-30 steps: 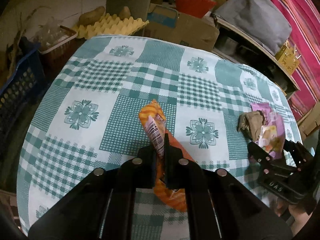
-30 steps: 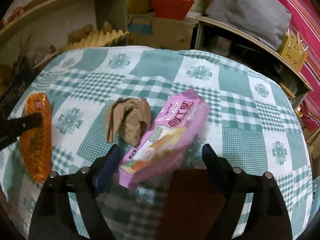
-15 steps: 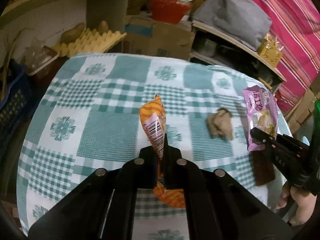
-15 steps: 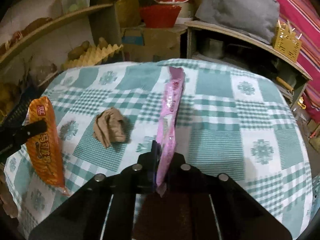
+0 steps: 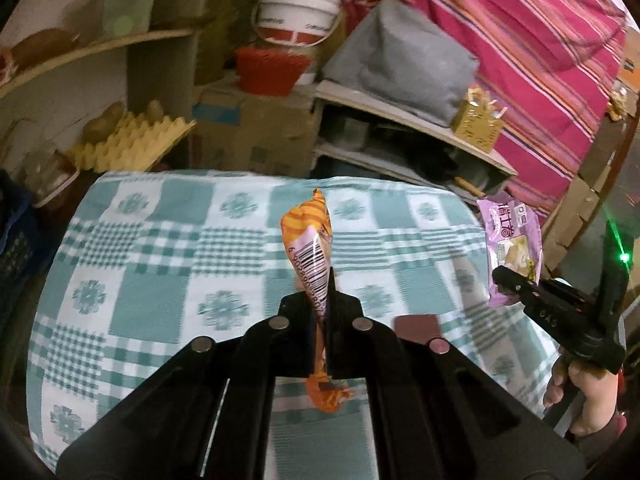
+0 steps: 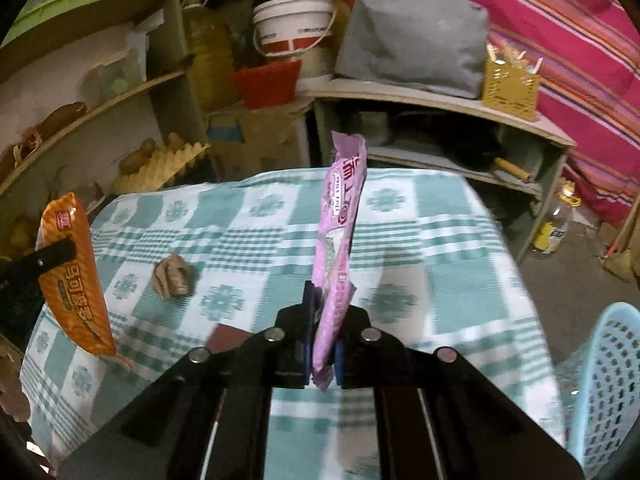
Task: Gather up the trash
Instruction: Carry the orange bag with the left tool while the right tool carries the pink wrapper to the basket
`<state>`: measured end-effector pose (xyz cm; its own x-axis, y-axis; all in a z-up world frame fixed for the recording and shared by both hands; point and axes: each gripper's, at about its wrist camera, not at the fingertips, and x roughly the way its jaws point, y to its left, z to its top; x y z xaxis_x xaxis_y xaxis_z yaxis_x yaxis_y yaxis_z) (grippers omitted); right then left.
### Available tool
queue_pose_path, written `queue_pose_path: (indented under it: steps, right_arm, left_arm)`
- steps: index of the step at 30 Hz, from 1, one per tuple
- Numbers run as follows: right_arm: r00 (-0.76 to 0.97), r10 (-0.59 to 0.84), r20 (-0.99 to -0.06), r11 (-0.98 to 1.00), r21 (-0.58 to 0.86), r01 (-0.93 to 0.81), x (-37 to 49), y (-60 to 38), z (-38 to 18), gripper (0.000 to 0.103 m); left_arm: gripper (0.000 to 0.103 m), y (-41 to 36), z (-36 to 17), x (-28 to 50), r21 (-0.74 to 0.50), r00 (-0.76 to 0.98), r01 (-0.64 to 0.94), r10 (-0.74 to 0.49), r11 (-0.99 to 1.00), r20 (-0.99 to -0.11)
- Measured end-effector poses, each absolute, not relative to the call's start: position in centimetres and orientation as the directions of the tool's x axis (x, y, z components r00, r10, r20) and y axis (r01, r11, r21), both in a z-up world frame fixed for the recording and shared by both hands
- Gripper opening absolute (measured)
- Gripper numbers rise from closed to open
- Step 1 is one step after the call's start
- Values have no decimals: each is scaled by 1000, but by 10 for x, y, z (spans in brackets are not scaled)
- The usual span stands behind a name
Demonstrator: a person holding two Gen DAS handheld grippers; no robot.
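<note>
My left gripper (image 5: 320, 300) is shut on an orange snack wrapper (image 5: 310, 248) and holds it upright above the checked tablecloth (image 5: 160, 264). The wrapper also shows at the left of the right wrist view (image 6: 76, 276). My right gripper (image 6: 322, 320) is shut on a pink snack wrapper (image 6: 340, 232), held upright above the table. It shows at the right of the left wrist view (image 5: 510, 248). A crumpled brown paper ball (image 6: 172, 276) lies on the cloth, left of the right gripper.
A light blue perforated basket (image 6: 608, 384) stands off the table's right edge. Behind the table are shelves with a grey cushion (image 6: 412, 36), a white bucket (image 6: 292, 24), a red basket (image 6: 266, 82) and yellow egg trays (image 6: 160, 164).
Both grippers have lifted higher with their wrappers and pulled back from the table. The right gripper closed on the pink wrapper a second ago and raised it upright.
</note>
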<state>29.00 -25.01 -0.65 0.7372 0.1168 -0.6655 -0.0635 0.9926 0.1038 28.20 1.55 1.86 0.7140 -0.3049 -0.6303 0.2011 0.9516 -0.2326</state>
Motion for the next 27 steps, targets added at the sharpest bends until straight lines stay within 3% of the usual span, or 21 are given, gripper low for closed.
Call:
queue_pose_path:
  steps: [9, 27]
  right_arm:
    - [772, 20, -636, 998, 62, 24, 251, -321, 13, 8]
    - [783, -165, -600, 968, 55, 246, 171, -487, 29, 8]
  left_arm:
    - [1, -50, 32, 271, -243, 699, 291, -380, 925, -606]
    - [1, -275, 50, 233, -144, 630, 547, -519, 825, -578]
